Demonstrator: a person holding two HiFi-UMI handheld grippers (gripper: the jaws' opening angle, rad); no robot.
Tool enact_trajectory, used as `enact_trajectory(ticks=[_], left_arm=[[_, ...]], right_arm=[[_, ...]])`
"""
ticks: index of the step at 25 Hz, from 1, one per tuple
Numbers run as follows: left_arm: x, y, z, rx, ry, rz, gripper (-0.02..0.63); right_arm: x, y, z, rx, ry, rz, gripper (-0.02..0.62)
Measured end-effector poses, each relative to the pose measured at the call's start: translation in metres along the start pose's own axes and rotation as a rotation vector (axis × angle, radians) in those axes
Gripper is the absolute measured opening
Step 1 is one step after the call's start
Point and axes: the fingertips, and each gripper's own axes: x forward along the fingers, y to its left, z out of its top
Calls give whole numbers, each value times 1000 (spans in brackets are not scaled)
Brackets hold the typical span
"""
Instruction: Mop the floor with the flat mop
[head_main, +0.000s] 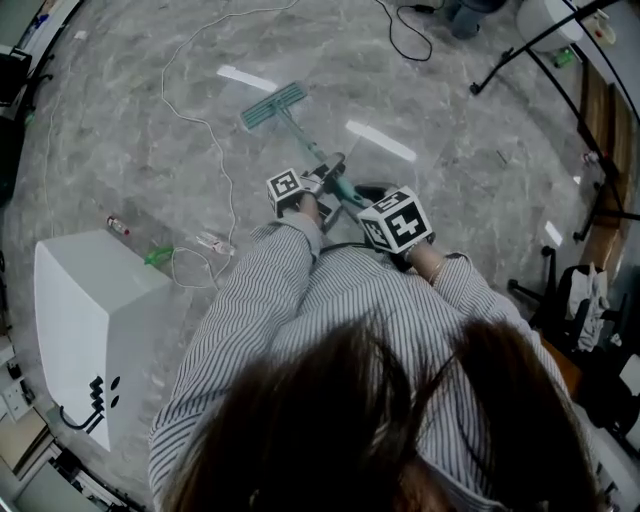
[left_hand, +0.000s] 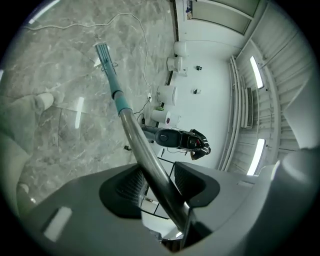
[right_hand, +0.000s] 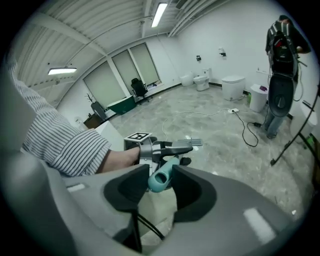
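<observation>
Mop handle (head_main: 305, 145) clamped twice — left hand-held gripper (left_hand: 155, 178) lower, right hand-held gripper (right_hand: 161, 180) at its end.

Flat mop (head_main: 272, 106): teal head and grip, silver shaft. Floor (head_main: 120, 120) beneath it: grey marbling. Sleeve (head_main: 260, 290) behind the grip: white with fine dark stripes.

Light: bright, even, from ceiling strip lights (right_hand: 161, 12) above the right gripper (right_hand: 160, 182).
Glare: white streaks on the glossy floor (head_main: 450, 170) ahead of both grippers; sheen along the mop handle (left_hand: 145, 150) in the left gripper (left_hand: 156, 185).
Shadows: faint, soft.
Edges: fisheye bending, black corners in gripper views.
Focus: gripper bodies nearest the lens soft.
</observation>
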Motion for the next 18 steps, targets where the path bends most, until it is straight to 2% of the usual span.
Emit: enact_trajectory(ticks=[4,10,14,18], left_arm=[[20,-32,88,-23,-12,-10,186],[50,-106,202,-87,-36,-116,193],[63,-128,260,-86,-37,-126,193],[70,-136,298,-75,-4,-102,193]], right_arm=[[46,-17,84,27,-13,-37,140],[100,-39,211,0,-34,-57,138],[131,-49,267,-7,-48,-82,137],[160,-57,298,16,-47,-120,133]])
